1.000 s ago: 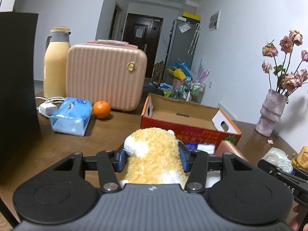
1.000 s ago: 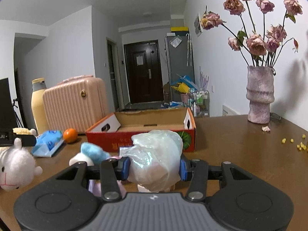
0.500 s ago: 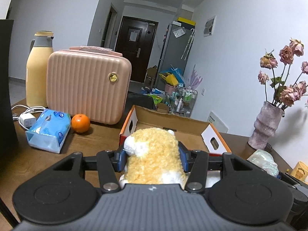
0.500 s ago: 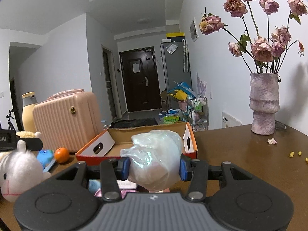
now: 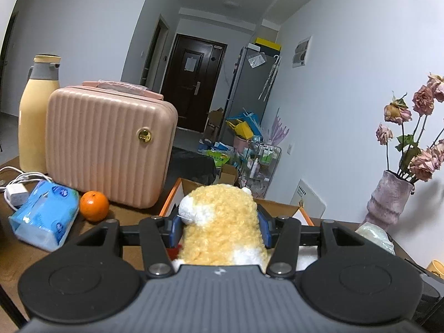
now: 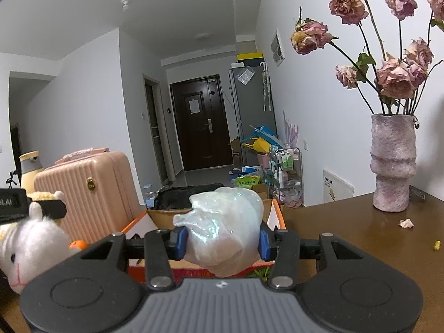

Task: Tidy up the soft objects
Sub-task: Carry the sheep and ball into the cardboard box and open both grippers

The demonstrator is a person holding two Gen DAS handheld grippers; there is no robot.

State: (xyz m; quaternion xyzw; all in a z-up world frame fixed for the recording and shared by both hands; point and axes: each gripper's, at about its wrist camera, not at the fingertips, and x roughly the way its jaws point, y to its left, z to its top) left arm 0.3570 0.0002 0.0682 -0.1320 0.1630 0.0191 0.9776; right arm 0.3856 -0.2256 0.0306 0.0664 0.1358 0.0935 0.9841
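My left gripper (image 5: 219,229) is shut on a yellow and white plush toy (image 5: 222,227), held above the near edge of an open cardboard box (image 5: 280,209). My right gripper (image 6: 222,238) is shut on a pearly translucent soft bag (image 6: 222,230), held above the same box (image 6: 163,215). The plush also shows at the left of the right wrist view (image 6: 30,241), white face toward me, under the left gripper's body. The bag shows at the right of the left wrist view (image 5: 374,234).
A pink ribbed case (image 5: 108,144), a cream flask (image 5: 37,116), an orange (image 5: 93,206), a blue tissue pack (image 5: 45,216) and a white charger (image 5: 15,194) sit on the brown table at left. A vase of dried roses (image 6: 392,163) stands at right.
Both grippers have risen and moved forward over the box with their loads. The box now sits lower in both views, mostly hidden behind the held objects.
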